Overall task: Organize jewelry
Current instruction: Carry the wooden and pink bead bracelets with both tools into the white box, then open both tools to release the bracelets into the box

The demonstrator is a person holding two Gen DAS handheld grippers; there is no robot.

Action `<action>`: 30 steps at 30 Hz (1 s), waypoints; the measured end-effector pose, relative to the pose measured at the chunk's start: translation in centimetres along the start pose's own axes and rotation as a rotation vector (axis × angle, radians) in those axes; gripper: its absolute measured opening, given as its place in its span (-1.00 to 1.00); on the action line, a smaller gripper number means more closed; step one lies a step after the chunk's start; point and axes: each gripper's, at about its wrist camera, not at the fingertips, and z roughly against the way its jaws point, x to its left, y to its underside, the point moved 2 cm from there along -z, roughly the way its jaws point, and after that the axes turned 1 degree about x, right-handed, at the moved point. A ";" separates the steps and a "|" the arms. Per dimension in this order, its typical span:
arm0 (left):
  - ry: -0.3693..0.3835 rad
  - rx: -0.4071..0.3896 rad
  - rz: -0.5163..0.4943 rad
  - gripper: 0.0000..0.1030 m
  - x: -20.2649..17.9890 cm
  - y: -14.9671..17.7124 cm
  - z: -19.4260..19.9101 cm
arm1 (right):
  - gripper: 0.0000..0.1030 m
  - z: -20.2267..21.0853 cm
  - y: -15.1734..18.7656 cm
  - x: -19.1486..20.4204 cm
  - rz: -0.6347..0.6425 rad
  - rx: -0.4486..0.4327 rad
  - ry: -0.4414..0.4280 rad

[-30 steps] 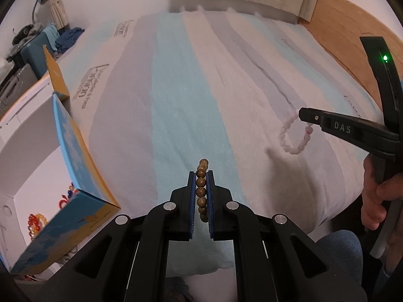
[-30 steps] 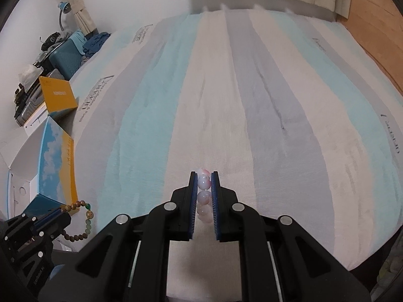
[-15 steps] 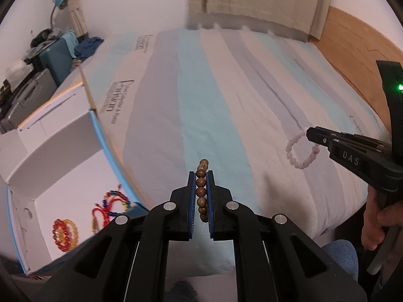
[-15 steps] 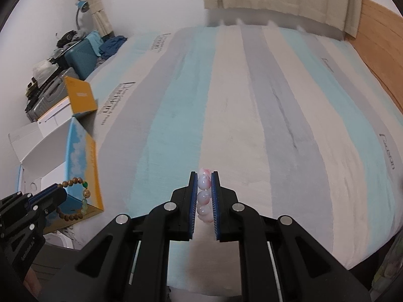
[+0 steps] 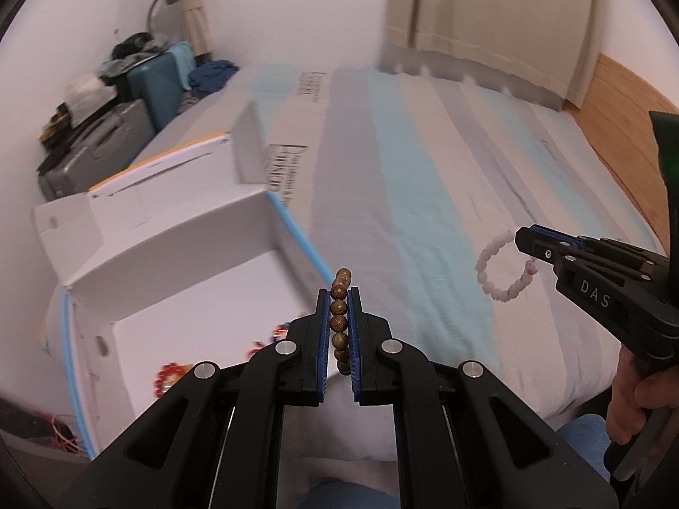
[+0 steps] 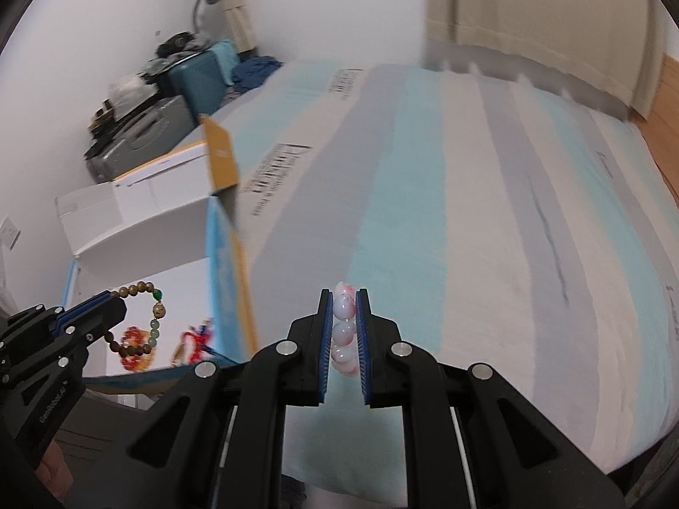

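Box: white cardboard box (image 5: 178, 254) with a blue edge, flaps open, sitting at the left side of the bed (image 5: 424, 178); some red and orange beaded pieces (image 6: 135, 345) lie on its floor, a bit blurry.
Left hand-held gripper: left hand-held gripper (image 5: 339, 318) is clenched on a wooden bead bracelet (image 5: 340, 318), beads lined up between the blue pads.
Wooden bracelet spot: held in the air over the box's right wall; in the right wrist view the loop (image 6: 140, 318) dangles above the box's inside, a few green beads in it.
Right hand-held gripper: right hand-held gripper (image 6: 344, 331) is clamped on a pale pink bead bracelet (image 6: 344, 331).
Pink bracelet spot: hanging off the tips over the striped bed cover, well right of the box.
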 end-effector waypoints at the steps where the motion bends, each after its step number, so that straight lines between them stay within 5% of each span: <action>1: -0.013 -0.001 0.009 -0.86 1.0 0.1 0.3 | -0.80 0.0 -0.2 0.9 0.009 -0.003 -0.007; 17: -0.136 0.049 0.175 -0.86 14.3 4.5 0.5 | -0.80 -4.2 -0.5 17.5 0.205 0.039 -0.147; 30: -0.167 0.160 0.248 -0.86 18.6 8.1 -4.1 | -0.80 -11.5 2.9 20.2 0.227 0.197 -0.134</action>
